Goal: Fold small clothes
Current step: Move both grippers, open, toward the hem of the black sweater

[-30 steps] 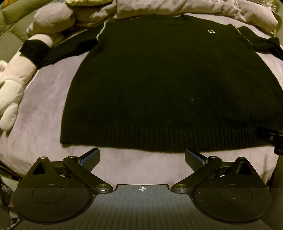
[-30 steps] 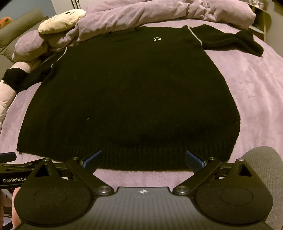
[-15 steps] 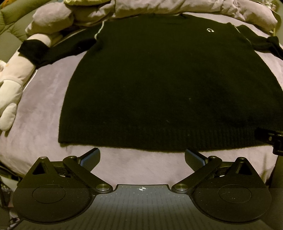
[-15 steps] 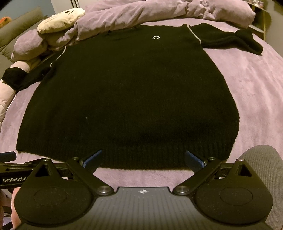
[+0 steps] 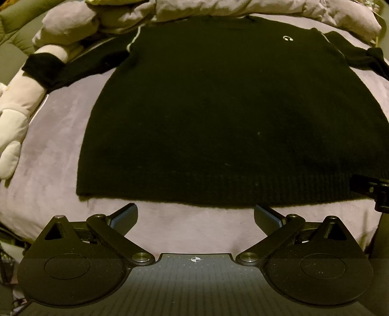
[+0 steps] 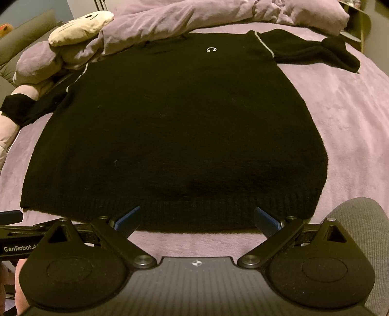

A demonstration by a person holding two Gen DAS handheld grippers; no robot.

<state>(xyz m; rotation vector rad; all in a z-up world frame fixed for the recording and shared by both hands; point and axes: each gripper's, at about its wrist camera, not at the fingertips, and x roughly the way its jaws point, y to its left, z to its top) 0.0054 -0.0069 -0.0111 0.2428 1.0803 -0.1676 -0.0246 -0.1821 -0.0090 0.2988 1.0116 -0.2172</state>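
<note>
Here both tongs are spread wide and pinch nothing: the left tongs (image 5: 195, 216) hang just short of the ribbed hem (image 5: 218, 192), over a strip of bare lilac bedspread (image 5: 48, 136), while the right tongs (image 6: 197, 220) sit with their blue pads (image 6: 126, 221) already over the hem's edge, not closed on it. The black sweater (image 6: 175, 126) lies face up and flat on the bed, hem nearest, collar far off against a rumpled lilac duvet (image 6: 182, 17), with its sleeves (image 6: 316, 52) thrown out to either side; one cuff lies across the arm of a plush toy (image 5: 14, 114). It looks to be a soft, fairly thick knit, light enough to lift but limp and stretchy, so it will likely sag and drag between grips on the fuzzy cover. The firmest holds are probably the ribbed hem corners, the shoulder seams with their pale piping (image 6: 263, 45), and the cuffs; a pinch in mid-body would likely only bunch one layer.
</note>
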